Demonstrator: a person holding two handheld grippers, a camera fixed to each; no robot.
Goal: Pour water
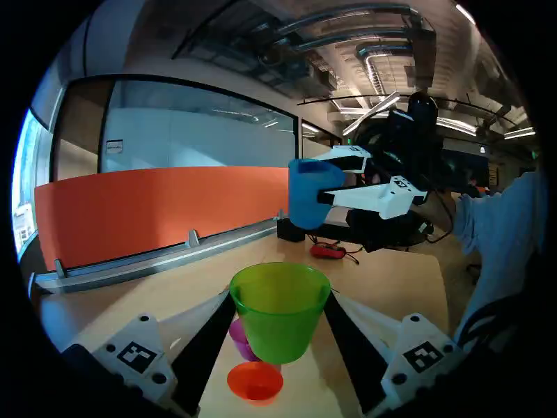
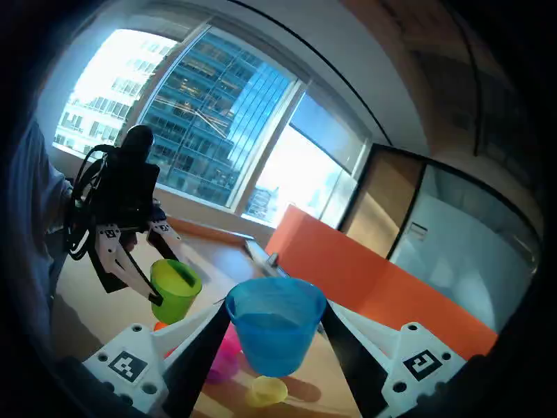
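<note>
Two firm holds — left gripper (image 1: 278, 301) pinches the green cup (image 1: 280, 324), right gripper (image 2: 276, 313) pinches the blue cup (image 2: 276, 343).

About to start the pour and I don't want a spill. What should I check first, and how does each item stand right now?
1. Left claw shut on green cup: ok.
2. Right claw shut on blue cup: ok.
3. Water in blue cup: ok, a level shows inside.
4. Green cup upright, mouth open: ok.
5. Blue cup's lip over green cup's mouth: not ok, the cups are held apart.
6. Green cup empty: cannot tell.
</note>
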